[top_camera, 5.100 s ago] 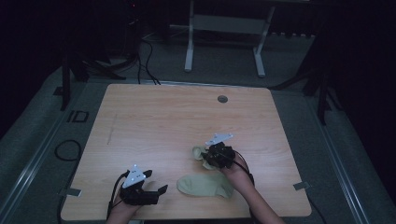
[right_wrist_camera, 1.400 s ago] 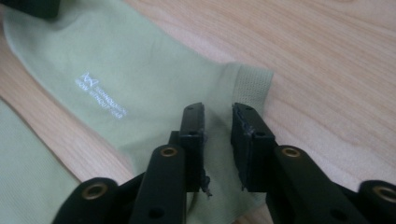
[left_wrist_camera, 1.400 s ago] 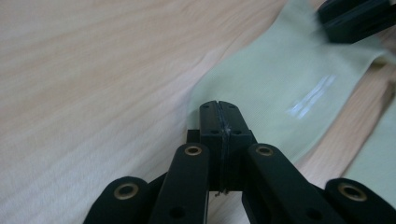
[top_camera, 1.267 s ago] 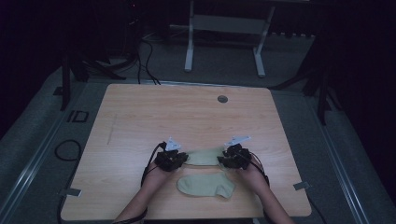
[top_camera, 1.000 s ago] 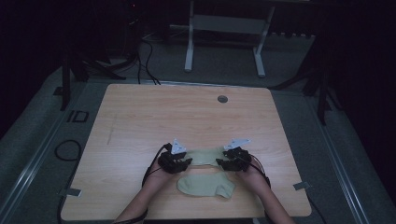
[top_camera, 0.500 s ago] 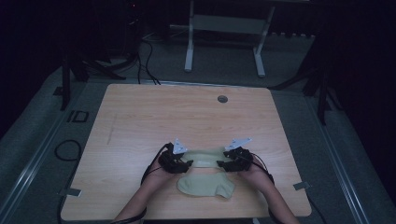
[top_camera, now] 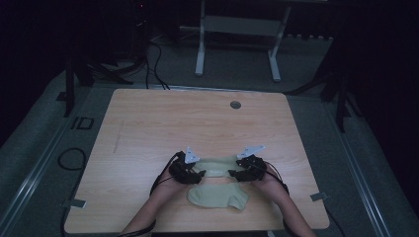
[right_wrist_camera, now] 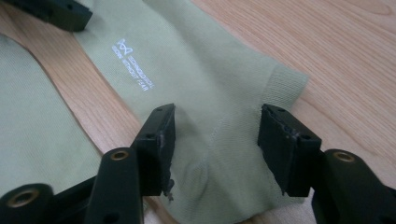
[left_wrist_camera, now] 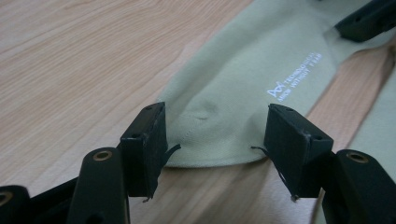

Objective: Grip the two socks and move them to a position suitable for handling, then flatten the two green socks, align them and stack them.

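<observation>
A pale green sock with white lettering lies flat on the wooden table, stretched between my two grippers. My left gripper stands open at its left end; in the left gripper view the rounded toe lies between the jaws, untouched by the pads. Over the sock's other end my right gripper is open too, and in the right gripper view its jaws stand either side of the heel, with the ribbed cuff beyond. A second green sock lies flat just in front, near the table's front edge.
A round grommet hole sits near the table's far edge. The second sock shows at the left of the right gripper view. Desk legs and cables are on the floor around the table.
Five seconds ago the left gripper was at the front left and the sock lay crumpled at the right gripper. Now the sock lies flat between both; over the last second hardly anything moved.
</observation>
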`<state>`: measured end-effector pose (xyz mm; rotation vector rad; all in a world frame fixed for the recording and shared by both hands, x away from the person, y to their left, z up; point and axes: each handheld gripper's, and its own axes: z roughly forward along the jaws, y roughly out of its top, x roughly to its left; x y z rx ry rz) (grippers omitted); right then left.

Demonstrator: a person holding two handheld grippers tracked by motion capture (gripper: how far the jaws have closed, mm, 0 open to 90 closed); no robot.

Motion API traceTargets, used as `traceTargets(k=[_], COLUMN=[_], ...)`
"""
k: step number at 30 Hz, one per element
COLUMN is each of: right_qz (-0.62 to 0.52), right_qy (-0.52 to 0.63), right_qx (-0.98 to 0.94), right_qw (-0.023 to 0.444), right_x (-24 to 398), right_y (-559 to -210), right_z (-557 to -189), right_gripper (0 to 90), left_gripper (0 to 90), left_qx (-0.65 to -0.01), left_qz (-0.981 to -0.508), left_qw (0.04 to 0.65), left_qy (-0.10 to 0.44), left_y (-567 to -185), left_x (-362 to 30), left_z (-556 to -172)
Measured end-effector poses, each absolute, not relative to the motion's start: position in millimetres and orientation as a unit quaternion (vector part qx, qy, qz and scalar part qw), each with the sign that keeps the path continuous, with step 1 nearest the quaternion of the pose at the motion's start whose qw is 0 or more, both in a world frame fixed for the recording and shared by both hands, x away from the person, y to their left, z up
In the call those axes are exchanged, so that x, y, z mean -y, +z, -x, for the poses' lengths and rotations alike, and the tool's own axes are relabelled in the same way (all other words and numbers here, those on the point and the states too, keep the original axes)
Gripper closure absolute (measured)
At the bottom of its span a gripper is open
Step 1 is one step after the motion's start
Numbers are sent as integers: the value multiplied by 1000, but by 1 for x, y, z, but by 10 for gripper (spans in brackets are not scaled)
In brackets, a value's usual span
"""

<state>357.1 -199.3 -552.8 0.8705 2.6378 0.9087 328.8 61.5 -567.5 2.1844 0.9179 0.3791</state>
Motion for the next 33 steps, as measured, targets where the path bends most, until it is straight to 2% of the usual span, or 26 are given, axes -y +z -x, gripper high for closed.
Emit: traceTargets(k=[1, 8, 13, 16, 20, 24, 33], right_qz=[-291, -291, -310, -320, -322, -308, -307], right_qy=[311, 315, 349, 352, 350, 337, 304], right_qx=[-899, -897, -878, -873, -874, -884, -897], right_qw=[102, 106, 107, 108, 101, 103, 95], right_x=[198, 197, 205, 207, 211, 212, 223], right_y=[-552, -546, -529, -522, -521, -527, -544], right_z=[-357, -359, -355, -348, -335, -314, -282], right_gripper=[410, 391, 372, 373, 422, 546, 580], left_gripper=[391, 384, 383, 384, 384, 385, 426], left_qx=[-356, -361, -362, -367, -367, -370, -367], left_qz=[-848, -834, -830, -830, -833, -836, -849], left_qw=[364, 386, 394, 396, 394, 390, 368], left_qy=[147, 155, 156, 143, 130, 114, 100], left_y=[-567, -550, -538, -537, -541, -546, -562], left_x=[-62, -73, -84, -91, -95, -96, -89], left_z=[-328, -319, -305, -296, -284, -271, -259])
